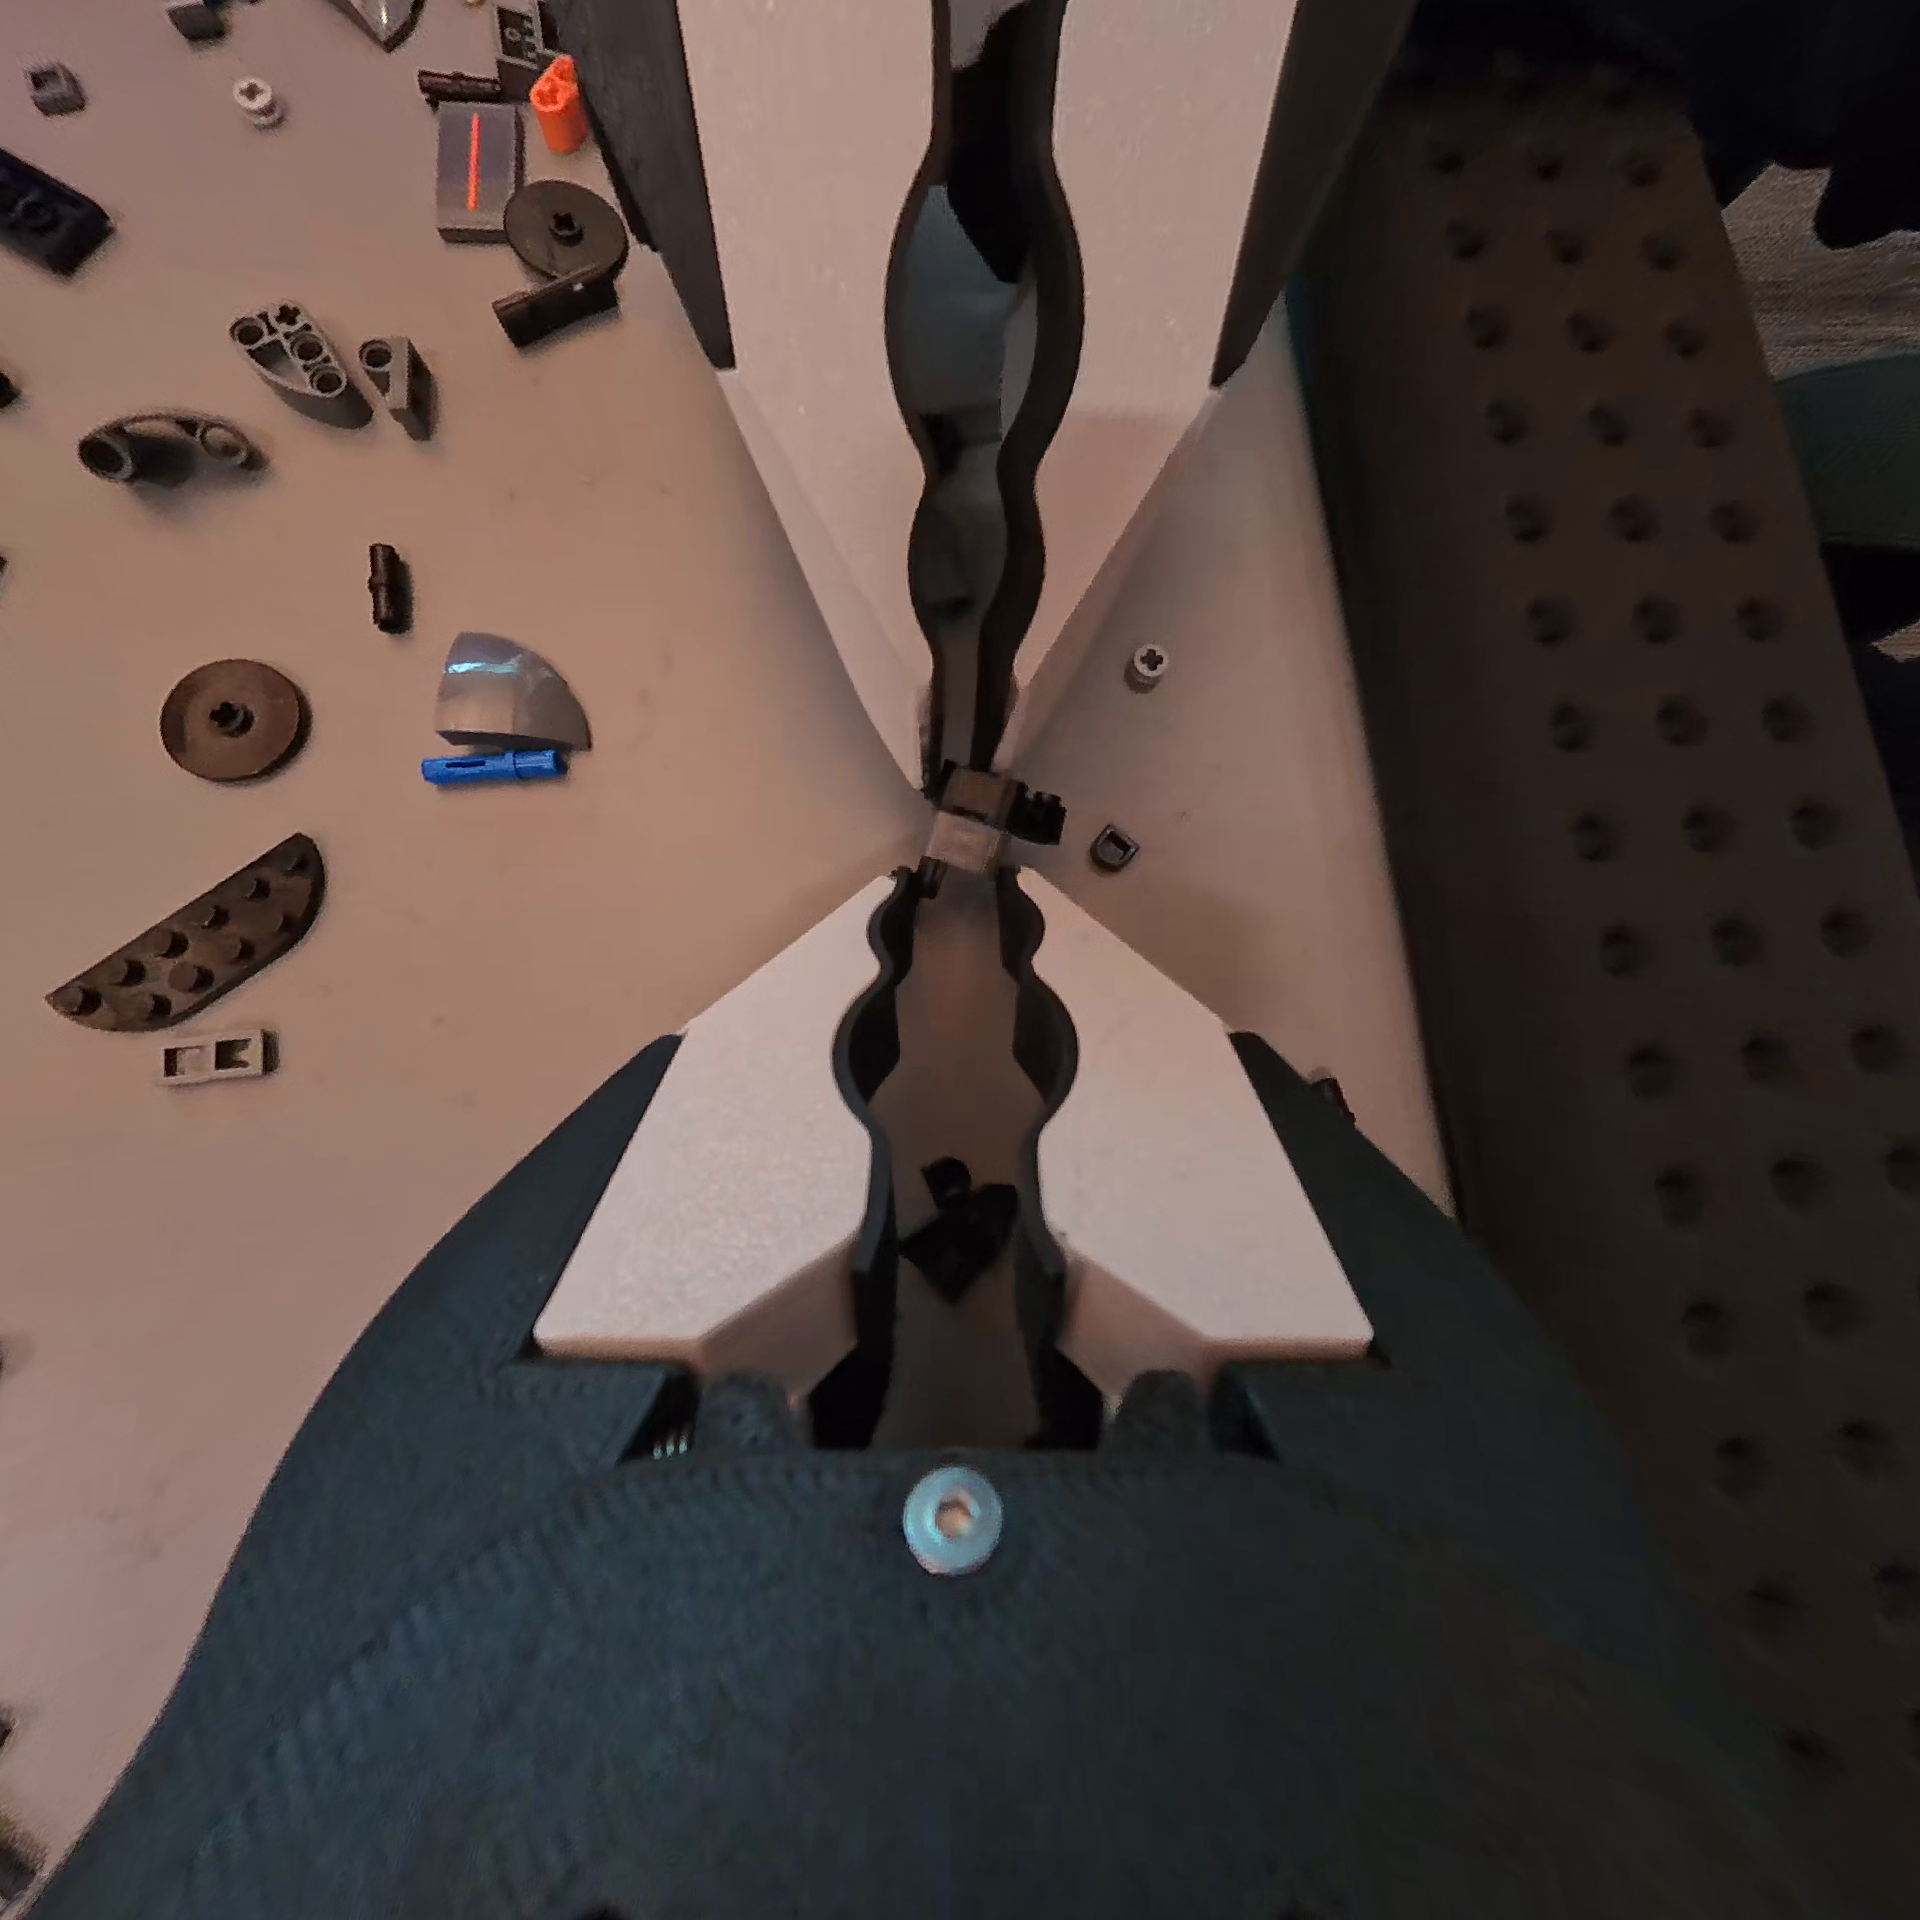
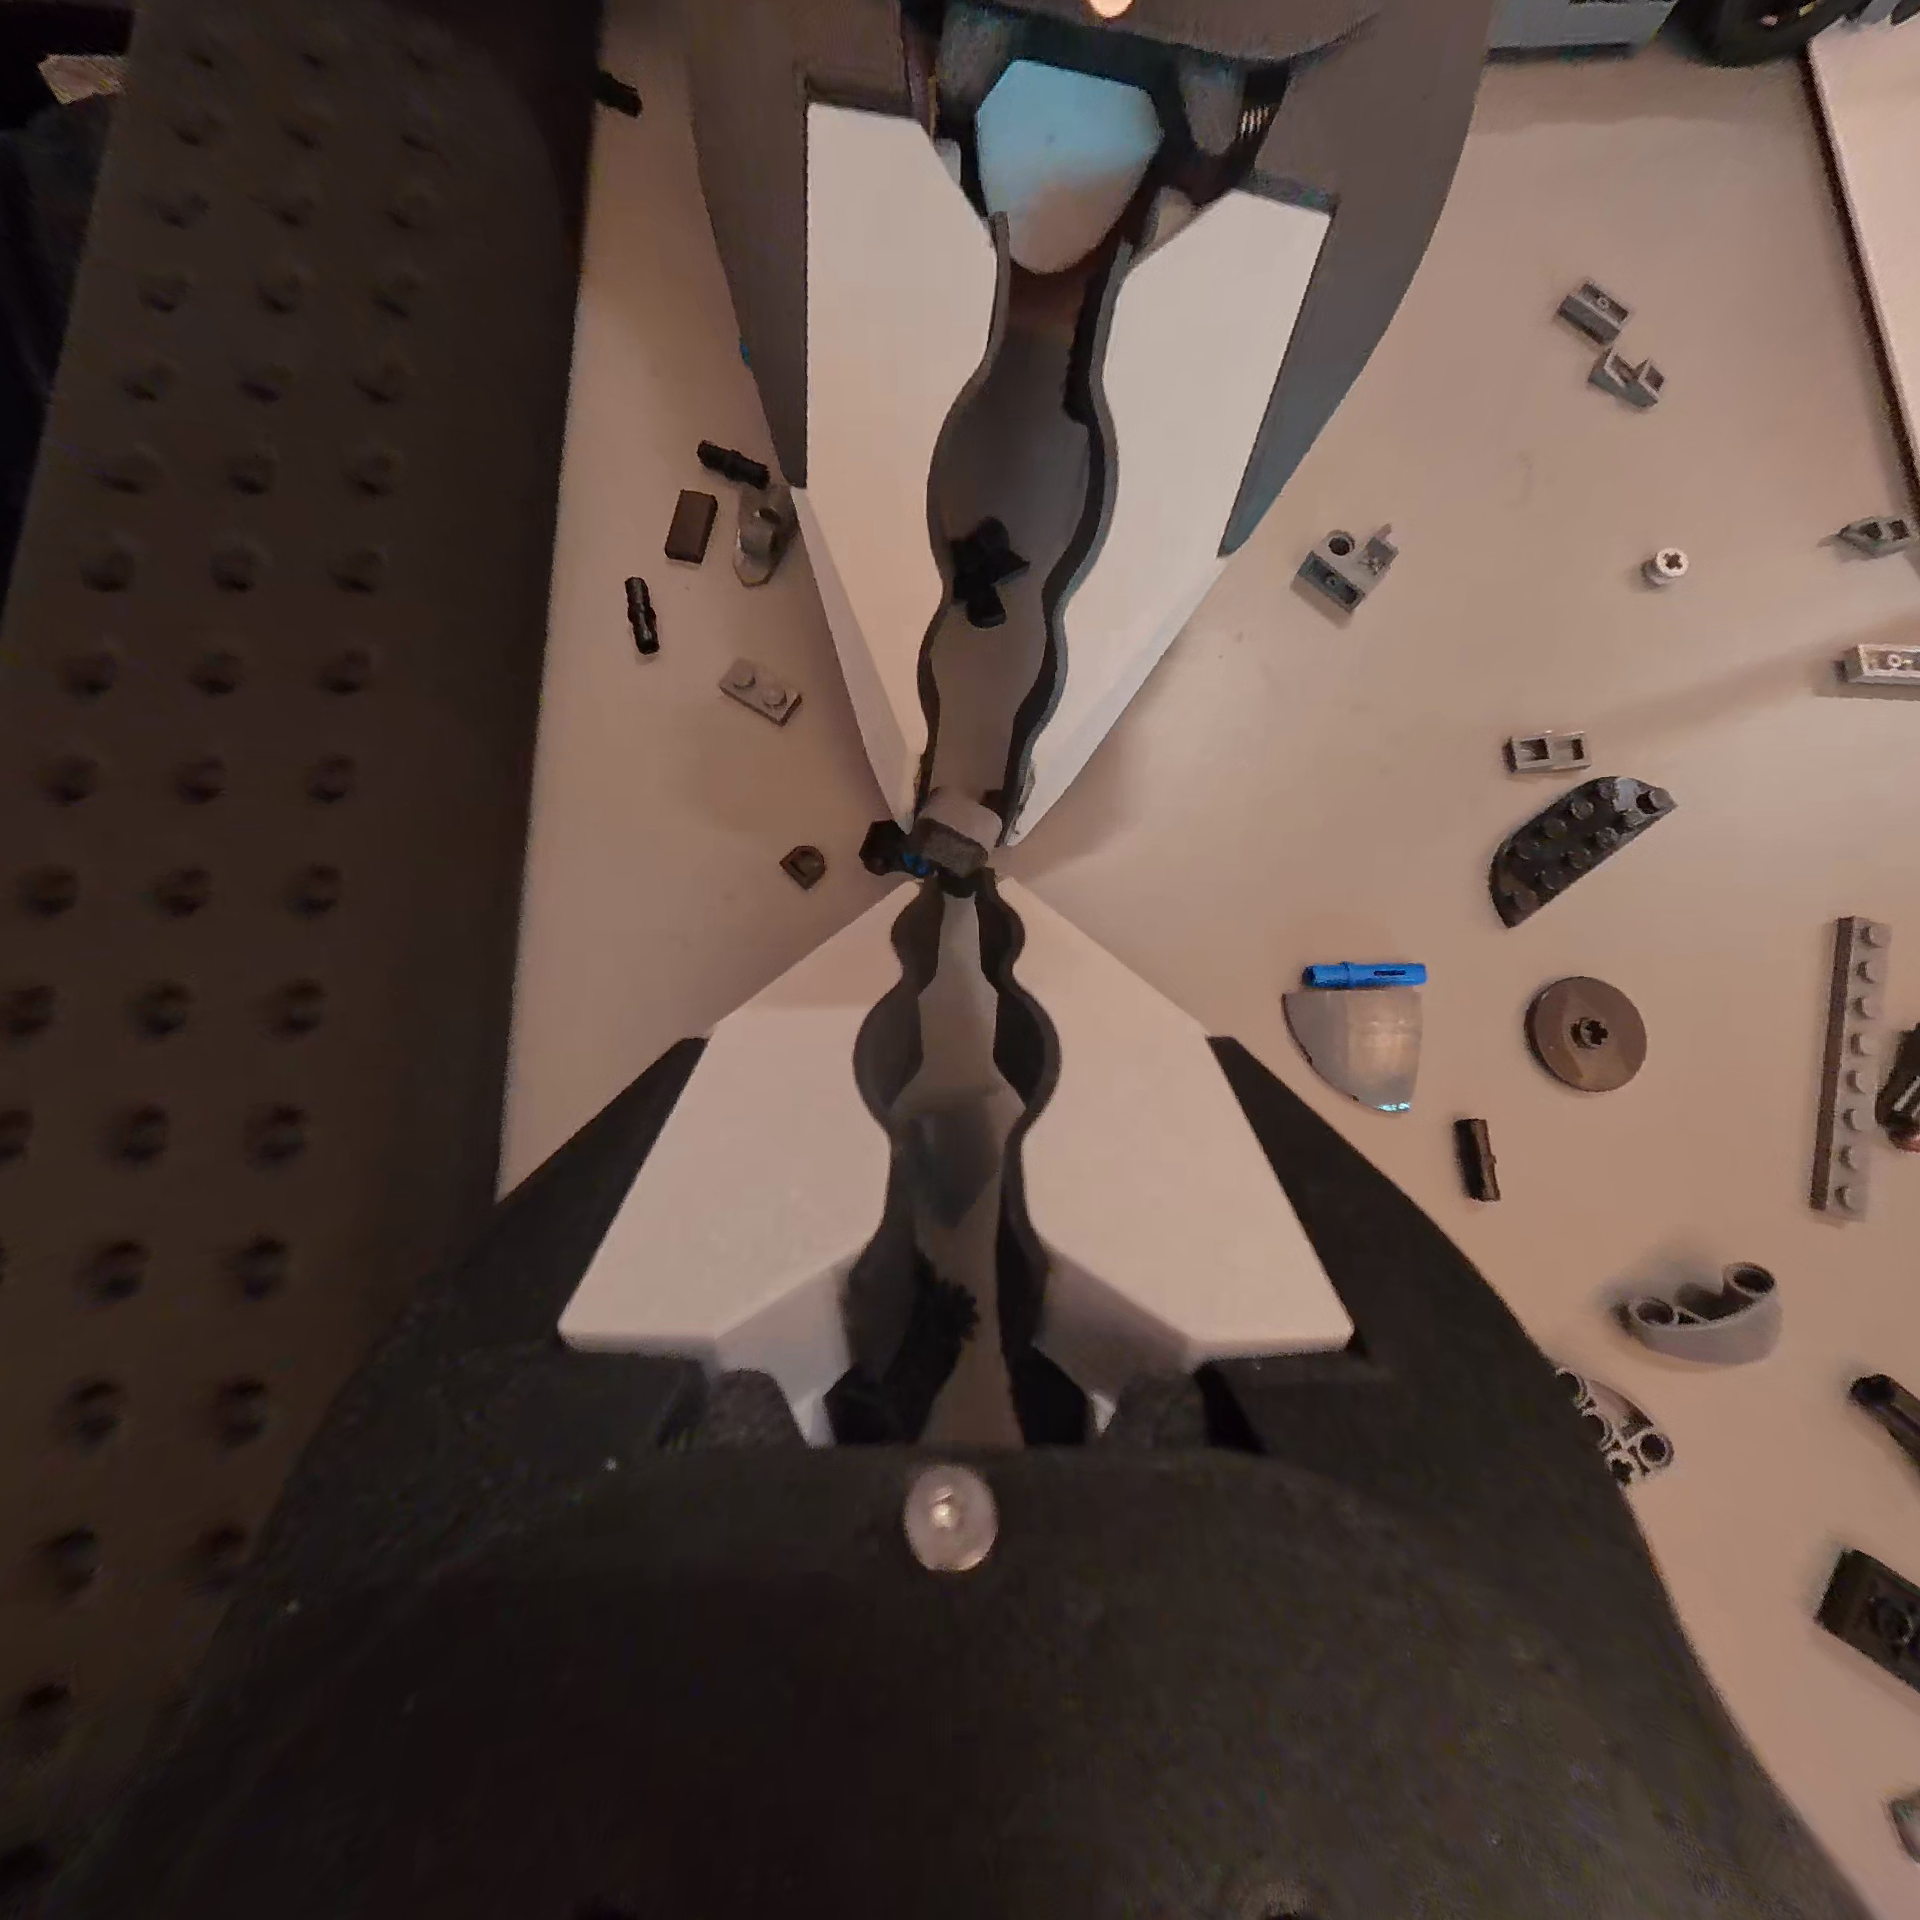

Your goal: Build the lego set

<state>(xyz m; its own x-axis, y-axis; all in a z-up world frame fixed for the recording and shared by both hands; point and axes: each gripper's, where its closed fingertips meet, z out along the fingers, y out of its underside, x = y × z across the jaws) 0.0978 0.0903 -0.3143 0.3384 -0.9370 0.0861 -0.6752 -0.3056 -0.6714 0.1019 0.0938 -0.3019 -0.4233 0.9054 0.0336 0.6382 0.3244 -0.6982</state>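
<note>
Grey lego piece (image 1: pixel 971 831) — pinched between both tongs, tip to tip.

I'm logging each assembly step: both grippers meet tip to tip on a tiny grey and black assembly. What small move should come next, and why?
Probably a gentle straight push together. The left gripper and right gripper meet tip to tip, each shut on one end of the small grey-and-black assembly held above the table. Whether its parts are fully seated cannot be told, so press before either one opens.

Loose pieces (image 1: pixel 239 717) lie left of the studded baseplate (image 1: pixel 1621 935).
</note>
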